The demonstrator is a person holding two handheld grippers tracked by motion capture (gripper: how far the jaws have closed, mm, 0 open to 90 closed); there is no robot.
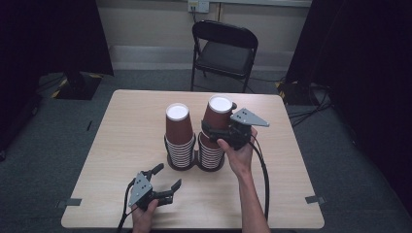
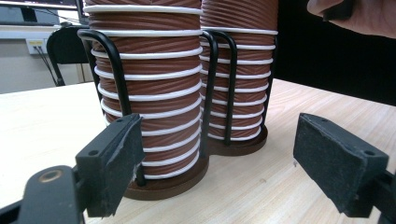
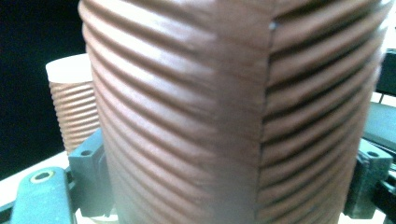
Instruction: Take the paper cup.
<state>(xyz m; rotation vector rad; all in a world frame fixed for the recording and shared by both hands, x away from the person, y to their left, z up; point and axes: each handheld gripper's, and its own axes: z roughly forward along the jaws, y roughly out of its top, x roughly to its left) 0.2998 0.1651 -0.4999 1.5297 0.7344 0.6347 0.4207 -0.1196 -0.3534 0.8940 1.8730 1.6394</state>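
Cups are standing upside down in two stacks inside a black wire holder (image 1: 194,162) mid-bench (image 1: 126,145); the right gripper (image 1: 214,130) is clamping the top cup (image 1: 217,116) of the right stack (image 1: 212,150); the left stack (image 1: 180,138) is standing just beside it; the left gripper (image 1: 167,177) is resting wide open near the holder.

From my screen I saw a light wooden table with rounded corners (image 1: 121,145) standing on a grey carpeted floor (image 1: 43,160), with a black folding metal chair (image 1: 223,56) set beyond its far edge, facing it. Black curtains hung at the left (image 1: 48,34) and at the right (image 1: 369,48), and a white wall socket (image 1: 198,6) sat on the pale wall behind the chair. Dark loose cables (image 1: 306,114) lay on the carpet near the table's far right corner, and a grey strip of tape (image 1: 69,202) marked the floor by its near left corner.
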